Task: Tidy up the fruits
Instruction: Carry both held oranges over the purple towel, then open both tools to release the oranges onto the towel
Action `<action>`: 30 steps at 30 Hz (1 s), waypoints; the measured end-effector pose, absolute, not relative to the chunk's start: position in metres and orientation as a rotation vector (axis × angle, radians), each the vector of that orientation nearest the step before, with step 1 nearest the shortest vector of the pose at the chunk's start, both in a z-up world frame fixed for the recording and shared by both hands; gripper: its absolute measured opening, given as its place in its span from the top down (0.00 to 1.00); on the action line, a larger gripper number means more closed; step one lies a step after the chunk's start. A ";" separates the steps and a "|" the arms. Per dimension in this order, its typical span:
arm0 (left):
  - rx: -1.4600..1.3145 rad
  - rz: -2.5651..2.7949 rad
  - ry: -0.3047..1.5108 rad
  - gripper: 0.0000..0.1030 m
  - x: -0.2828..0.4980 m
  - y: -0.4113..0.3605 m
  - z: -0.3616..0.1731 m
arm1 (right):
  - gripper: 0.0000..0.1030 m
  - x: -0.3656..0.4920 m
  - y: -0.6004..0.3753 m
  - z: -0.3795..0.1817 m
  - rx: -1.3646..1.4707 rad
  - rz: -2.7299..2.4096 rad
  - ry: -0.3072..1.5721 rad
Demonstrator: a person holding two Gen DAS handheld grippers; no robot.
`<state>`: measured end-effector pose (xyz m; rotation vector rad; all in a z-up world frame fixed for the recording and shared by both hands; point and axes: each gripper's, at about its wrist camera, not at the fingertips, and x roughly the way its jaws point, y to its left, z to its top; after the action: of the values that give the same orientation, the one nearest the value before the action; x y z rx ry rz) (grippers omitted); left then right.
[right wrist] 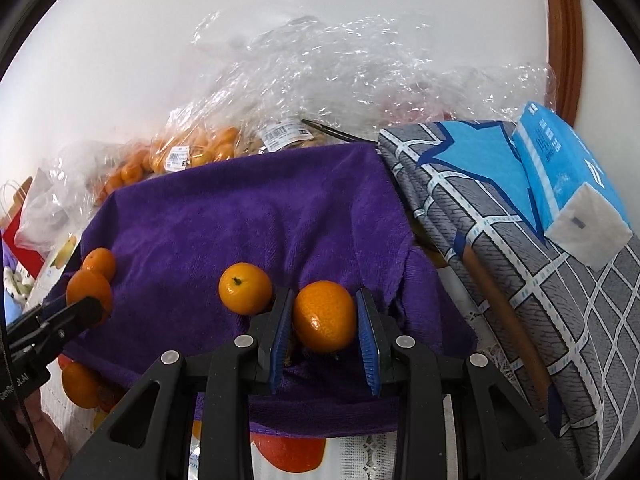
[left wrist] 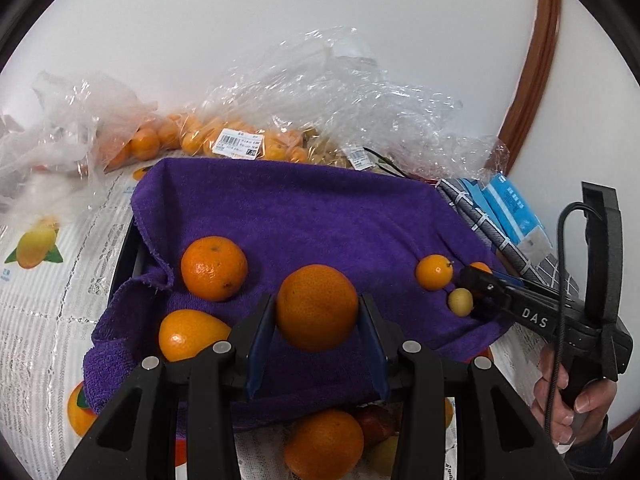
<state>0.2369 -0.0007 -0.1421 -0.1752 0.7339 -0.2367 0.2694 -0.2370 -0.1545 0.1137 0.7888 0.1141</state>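
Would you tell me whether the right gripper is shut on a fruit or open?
Shut on a fruit: the right gripper has both blue pads against the sides of a small orange, above the purple towel.

"das" is printed on the right claw (left wrist: 478, 286).

Home setting, by my read. Tabletop before me wears a fruit-printed lace cloth (left wrist: 48, 280). Grocery bags (left wrist: 224, 136) with price labels against a plain white wall (left wrist: 280, 20); tissue pack (right wrist: 568, 176) on folded bedding (right wrist: 520, 280); curved wooden trim (left wrist: 536, 60).
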 end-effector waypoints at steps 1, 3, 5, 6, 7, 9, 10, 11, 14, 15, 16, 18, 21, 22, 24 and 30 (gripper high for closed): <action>-0.184 -0.233 0.742 0.62 0.238 0.001 -0.143 | 0.69 0.270 -0.238 -0.155 0.121 0.113 0.792; -0.197 -0.228 0.752 0.62 0.240 0.003 -0.145 | 0.69 0.270 -0.239 -0.155 0.129 0.111 0.796; -0.205 -0.225 0.763 0.62 0.242 0.005 -0.147 | 0.69 0.270 -0.237 -0.155 0.120 0.109 0.796; -0.205 -0.221 0.765 0.62 0.243 0.005 -0.147 | 0.69 0.270 -0.236 -0.155 0.116 0.109 0.797; -0.204 -0.218 0.766 0.62 0.243 0.006 -0.147 | 0.69 0.270 -0.235 -0.155 0.113 0.109 0.798; -0.202 -0.220 0.762 0.61 0.242 0.005 -0.147 | 0.69 0.270 -0.234 -0.156 0.107 0.108 0.798; -0.199 -0.221 0.762 0.61 0.242 0.005 -0.147 | 0.69 0.271 -0.234 -0.156 0.105 0.111 0.798; -0.196 -0.221 0.763 0.61 0.242 0.004 -0.147 | 0.69 0.271 -0.235 -0.156 0.107 0.112 0.798; -0.196 -0.226 0.766 0.62 0.244 0.004 -0.147 | 0.69 0.270 -0.236 -0.156 0.117 0.113 0.795; -0.198 -0.227 0.769 0.62 0.244 0.005 -0.148 | 0.69 0.270 -0.236 -0.156 0.117 0.112 0.794; -0.199 -0.227 0.771 0.62 0.245 0.005 -0.148 | 0.69 0.270 -0.236 -0.156 0.113 0.111 0.794; -0.197 -0.228 0.772 0.61 0.245 0.005 -0.148 | 0.69 0.270 -0.235 -0.156 0.109 0.107 0.794; -0.193 -0.241 0.767 0.58 0.245 0.004 -0.147 | 0.62 0.269 -0.234 -0.155 0.107 0.114 0.788; -0.190 -0.241 0.764 0.58 0.245 0.003 -0.147 | 0.57 0.268 -0.234 -0.154 0.106 0.117 0.785; -0.182 -0.245 0.759 0.56 0.244 0.002 -0.147 | 0.47 0.266 -0.232 -0.152 0.101 0.121 0.768; -0.209 -0.254 0.717 0.56 0.237 0.005 -0.142 | 0.43 0.254 -0.232 -0.143 0.081 0.087 0.708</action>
<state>0.2374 0.0053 -0.1418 -0.2093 0.7170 -0.2537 0.2543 -0.2320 -0.1432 0.0808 0.7083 0.0875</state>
